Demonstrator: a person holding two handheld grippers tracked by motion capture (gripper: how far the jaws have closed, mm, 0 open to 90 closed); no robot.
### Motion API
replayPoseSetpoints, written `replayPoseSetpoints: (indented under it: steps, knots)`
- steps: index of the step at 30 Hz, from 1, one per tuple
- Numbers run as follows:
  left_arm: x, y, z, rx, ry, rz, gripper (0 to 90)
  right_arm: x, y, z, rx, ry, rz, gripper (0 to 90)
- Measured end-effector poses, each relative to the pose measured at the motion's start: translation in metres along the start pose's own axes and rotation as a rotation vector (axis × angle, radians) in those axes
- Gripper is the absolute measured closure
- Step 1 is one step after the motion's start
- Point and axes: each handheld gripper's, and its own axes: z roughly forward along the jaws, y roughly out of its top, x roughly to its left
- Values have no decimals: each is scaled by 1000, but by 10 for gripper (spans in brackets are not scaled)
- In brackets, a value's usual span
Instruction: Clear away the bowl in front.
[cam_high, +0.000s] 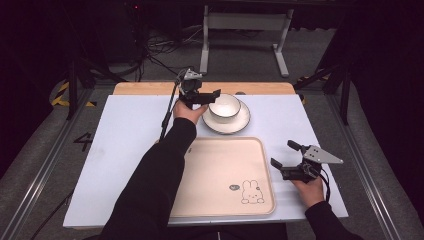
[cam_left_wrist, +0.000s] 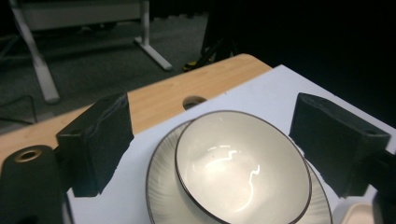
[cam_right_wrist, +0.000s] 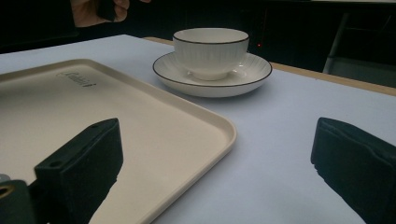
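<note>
Counting what sits on the white table mat (cam_high: 125, 150): one bowl (cam_high: 224, 106), one saucer (cam_high: 240, 122) and one cream tray (cam_high: 220, 175); two grippers work above them.

The bowl, white with a thin dark rim, stands upright in the middle of the saucer, and the pair sits toward the 12 o'clock edge of the mat, just short of the wooden table strip (cam_high: 150, 88). From the bowl, the tray lies at 6 o'clock, close to the saucer but apart from it. The tray has one rabbit drawing (cam_high: 252, 192) near its corner at about 5 o'clock.

The left gripper (cam_high: 207, 98) is at 9 o'clock of the bowl, right at its rim. In the left gripper view its two jaws are spread wide, one on either side of the bowl (cam_left_wrist: 240, 163), with clear gaps to the rim on both sides, so it grips nothing. That view also shows the saucer (cam_left_wrist: 161, 186) under the bowl and one round hole (cam_left_wrist: 194, 101) in the wooden strip beyond.

The right gripper (cam_high: 284, 155) is at 3 o'clock of the tray, beside its right edge and low over the mat. In the right gripper view its jaws also stand wide apart with nothing between them; the tray corner (cam_right_wrist: 187, 135) lies ahead on one side, and the bowl (cam_right_wrist: 210, 49) on its saucer (cam_right_wrist: 212, 79) stands farther off at about 12 o'clock
</note>
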Motion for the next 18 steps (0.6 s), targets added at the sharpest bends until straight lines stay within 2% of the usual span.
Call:
replayPoseSetpoints:
  steps: [5,10,12,15,18]
  knots:
    - [4,-7,12,31,-11,-42,184,0,0,0,-3,3,-4,29]
    - [7,-12,23,77,-17,-65,210,0,0,0,-2,4,-4,29]
    - [8,-14,26,96,-10,-79,211,0,0,0,-4,5,-6,29]
    - [10,-16,32,162,46,-109,210,0,0,0,-3,5,-7,29]
    - [12,-17,36,173,40,-124,212,1,0,0,-1,4,-6,29]
